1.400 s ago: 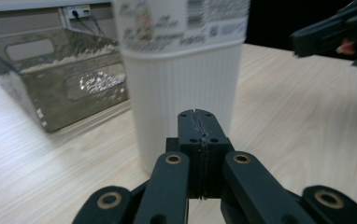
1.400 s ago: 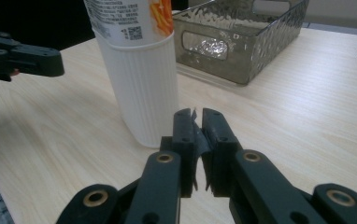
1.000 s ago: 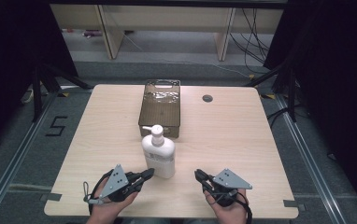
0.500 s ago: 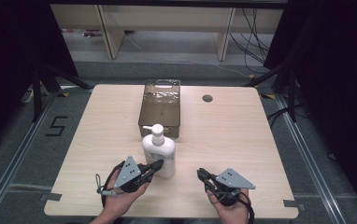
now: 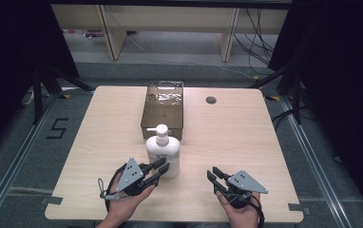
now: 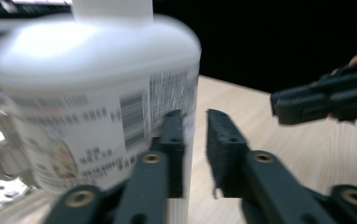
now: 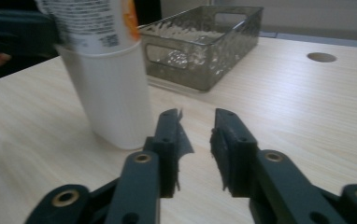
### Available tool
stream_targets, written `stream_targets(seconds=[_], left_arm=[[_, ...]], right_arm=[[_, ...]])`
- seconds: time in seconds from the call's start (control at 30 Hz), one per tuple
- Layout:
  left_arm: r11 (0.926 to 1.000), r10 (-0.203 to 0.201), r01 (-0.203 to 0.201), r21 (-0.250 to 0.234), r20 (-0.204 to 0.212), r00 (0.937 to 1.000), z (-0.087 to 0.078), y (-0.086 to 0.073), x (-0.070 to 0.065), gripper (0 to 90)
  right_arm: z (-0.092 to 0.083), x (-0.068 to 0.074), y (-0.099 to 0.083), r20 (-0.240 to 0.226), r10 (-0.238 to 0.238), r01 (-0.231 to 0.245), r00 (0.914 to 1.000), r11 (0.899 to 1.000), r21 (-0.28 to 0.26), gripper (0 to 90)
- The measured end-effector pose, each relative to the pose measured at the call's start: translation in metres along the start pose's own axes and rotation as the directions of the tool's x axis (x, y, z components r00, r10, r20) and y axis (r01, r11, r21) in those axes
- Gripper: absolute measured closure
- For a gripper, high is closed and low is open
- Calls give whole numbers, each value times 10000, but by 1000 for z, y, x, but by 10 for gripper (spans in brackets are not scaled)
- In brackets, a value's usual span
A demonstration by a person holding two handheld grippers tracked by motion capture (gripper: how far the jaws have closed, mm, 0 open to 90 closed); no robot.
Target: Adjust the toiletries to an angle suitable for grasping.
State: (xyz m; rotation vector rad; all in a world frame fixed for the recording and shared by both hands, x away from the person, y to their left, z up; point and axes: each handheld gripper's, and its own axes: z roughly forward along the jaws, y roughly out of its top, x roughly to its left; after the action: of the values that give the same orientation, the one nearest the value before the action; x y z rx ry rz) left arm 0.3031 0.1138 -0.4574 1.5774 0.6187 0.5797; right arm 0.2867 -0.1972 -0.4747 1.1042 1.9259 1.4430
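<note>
ok, pump bottle [image 5: 163, 151] stands upright on the worktop [image 5: 246, 142], just in front of the clear bin [image 5: 164, 108]. left claw [image 5: 161, 169] has just been opening, jaws part open beside the bottle's base, nothing between them. right claw [image 5: 215, 176] likewise just opened, empty, well apart. we should spread the left wider, centre on the body below the shoulder, then close squarely so it doesn't tip.
</note>
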Motion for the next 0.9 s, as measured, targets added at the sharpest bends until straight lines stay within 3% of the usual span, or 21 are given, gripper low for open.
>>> stream_targets(seconds=[0.03,0.07,0.1,0.13,0.17,0.23,0.3,0.33,0.37,0.43,0.47,0.57,0.67,0.73,0.77,0.8,0.9], left_arm=[[9997,-37,30,-228,-305,9995,-3,5,-2,640],[9992,62,-86,-403,-583,9983,-5,10,-4,585],[9982,130,-181,-565,-894,9959,-6,13,-5,546],[9977,180,-255,-634,-1150,9932,-6,16,-7,508],[9963,174,-297,-805,-1491,9887,-6,20,-9,482],[9944,131,-329,-1006,-1922,9813,-5,27,-13,420],[9924,306,-578,-1089,-2360,9713,-3,32,-17,382],[9917,342,-641,-1116,-2516,9672,-2,34,-19,366],[9908,378,-705,-1151,-2647,9636,-1,36,-20,358],[9903,456,-813,-1129,-2883,9565,3,39,-23,350],[9902,487,-848,-1107,-2952,9542,5,41,-23,348],[9908,485,-851,-1055,-3106,9493,10,44,-24,344],[9929,335,-683,-974,-3224,9460,15,44,-22,340],[9937,264,-599,-943,-3232,9460,16,44,-21,338],[9944,215,-533,-910,-3199,9472,16,43,-20,338],[9947,168,-477,-905,-3159,9487,17,43,-20,338],[9946,167,-484,-923,-3172,9482,18,44,-19,339]], right_arm=[[-2,-3,0,62,66,-67,10000,9998,207,658],[-3,-8,-1,362,-193,188,9992,9997,126,638],[-2,-10,-3,381,63,-63,9993,10000,-5,625],[-5,-14,-4,644,24,-35,9979,9998,176,611],[-5,-15,-6,626,284,-289,9976,9996,73,602],[-7,-23,-8,1021,100,-98,9947,9999,-25,577],[-9,-28,-11,1144,436,-432,9925,9990,-57,560],[-11,-33,-13,1276,244,-241,9915,9997,-40,555],[-12,-35,-14,1148,371,-368,9927,9993,-47,550],[-14,-39,-16,1420,446,-452,9889,9990,8,543],[-13,-40,-17,1407,660,-665,9879,9978,-10,538],[-16,-43,-18,1416,730,-753,9872,9971,109,525],[-17,-45,-19,1600,661,-657,9849,9978,-82,522],[-18,-47,-20,1631,575,-564,9849,9983,-115,520],[-19,-46,-20,1653,841,-841,9827,9964,-70,519],[-19,-48,-20,1733,600,-599,9830,9982,-58,517],[-19,-50,-20,1852,651,-654,9805,9979,-47,511]])
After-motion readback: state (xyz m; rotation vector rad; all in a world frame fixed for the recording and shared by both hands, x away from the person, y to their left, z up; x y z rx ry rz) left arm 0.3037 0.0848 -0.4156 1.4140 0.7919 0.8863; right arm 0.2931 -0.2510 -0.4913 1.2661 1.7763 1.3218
